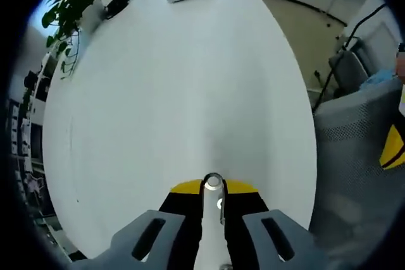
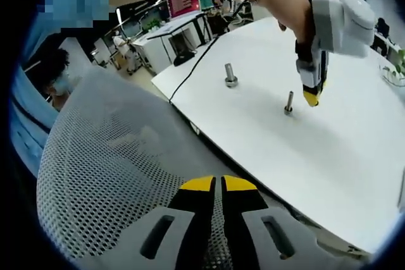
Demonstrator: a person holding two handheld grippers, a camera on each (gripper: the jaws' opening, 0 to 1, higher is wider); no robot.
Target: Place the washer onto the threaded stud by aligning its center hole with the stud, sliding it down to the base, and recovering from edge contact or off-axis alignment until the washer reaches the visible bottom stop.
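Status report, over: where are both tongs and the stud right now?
Left tongs over the table, shut on a stud. Right tongs shut, empty, back over the mesh chair. Second stud standing farther off. Washer not made out.

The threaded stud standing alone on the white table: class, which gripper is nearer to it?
Left. The left gripper hangs just beside the threaded stud over the white table. The right gripper is off the table, above a mesh chair back.

matt white table (image 1: 171,93), shiny metal stud (image 1: 212,184), grey mesh chair (image 2: 114,175)
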